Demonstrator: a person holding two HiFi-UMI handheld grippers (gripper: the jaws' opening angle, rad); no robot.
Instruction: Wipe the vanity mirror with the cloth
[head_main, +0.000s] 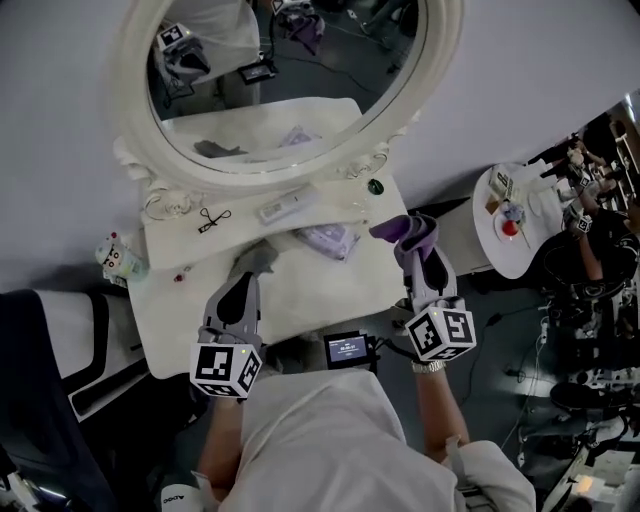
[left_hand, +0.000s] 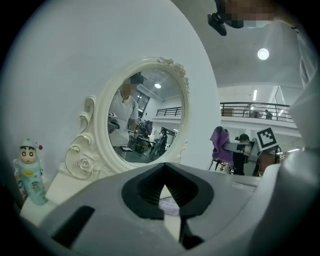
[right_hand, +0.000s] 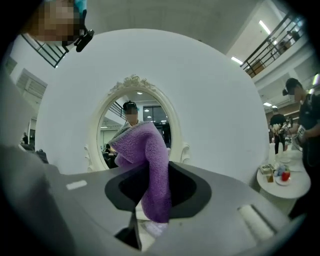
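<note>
In the head view we find the vanity mirror (head_main: 290, 80) standing at 12 o'clock on the white table (head_main: 300, 300), its oval glass set in an ornate cream frame. The right gripper (head_main: 416, 246) sits at 3 o'clock, over the table's right edge, and its jaws are clamped on the purple cloth (head_main: 408, 231). The right gripper view confirms the grasp: the cloth rises from between the dark pads (right_hand: 187, 187), folds over at the top and hangs back down toward 6 o'clock (1 loose end drops below the jaw line). The cloth is near the mirror's frame but not touching it. The left gripper (head_main: 257, 260) lies at 9 o'clock of the right one, over the table's left half. In the left gripper view its 2 jaws are closed together with nothing between them, and only a narrow slit shows the table top beyond. A pale purple packet (head_main: 330, 239) lies on the table between the tips of the 2 grippers. Nearer the mirror base we note a white bar-shaped item (head_main: 286, 207), a small black clip-like item (head_main: 212, 220) and a green round cap (head_main: 375, 186). A cartoon figurine bottle (head_main: 118, 259) stands at the table's 9 o'clock corner. A small screen unit (head_main: 347, 348) sits at the 6 o'clock edge. A round white side table (head_main: 515, 235) carrying small objects stands well apart at 3 o'clock.
</note>
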